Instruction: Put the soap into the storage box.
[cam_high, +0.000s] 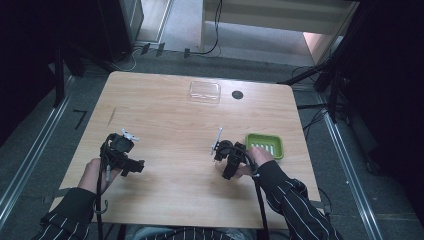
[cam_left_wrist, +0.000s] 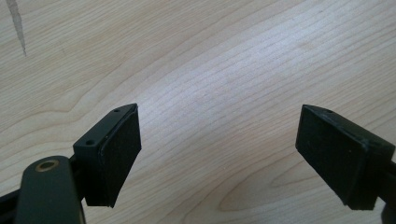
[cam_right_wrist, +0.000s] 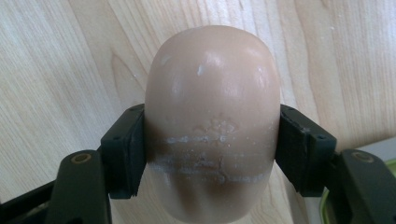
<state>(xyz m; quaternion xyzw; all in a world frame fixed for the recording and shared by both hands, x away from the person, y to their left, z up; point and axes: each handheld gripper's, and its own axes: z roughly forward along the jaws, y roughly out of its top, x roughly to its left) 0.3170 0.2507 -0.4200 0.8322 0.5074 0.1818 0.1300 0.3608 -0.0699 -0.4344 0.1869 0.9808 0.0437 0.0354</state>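
A smooth beige bar of soap (cam_right_wrist: 212, 93) with whitish scuff lines across its middle is clamped between the two black jaws of my right gripper (cam_right_wrist: 212, 151), just above the wooden table. In the high view that right gripper (cam_high: 225, 151) sits right of the table's centre, immediately left of a green soap dish (cam_high: 250, 138). My left gripper (cam_high: 122, 146) is at the near left of the table. Its jaws stand wide apart in the left gripper view (cam_left_wrist: 219, 154), with nothing but bare wood between them.
A clear plastic tray (cam_high: 204, 92) lies at the far middle of the table, with a round black hole (cam_high: 237, 94) just to its right. A dark streak (cam_left_wrist: 17, 25) marks the wood at the left. Cables and dark stands surround the table.
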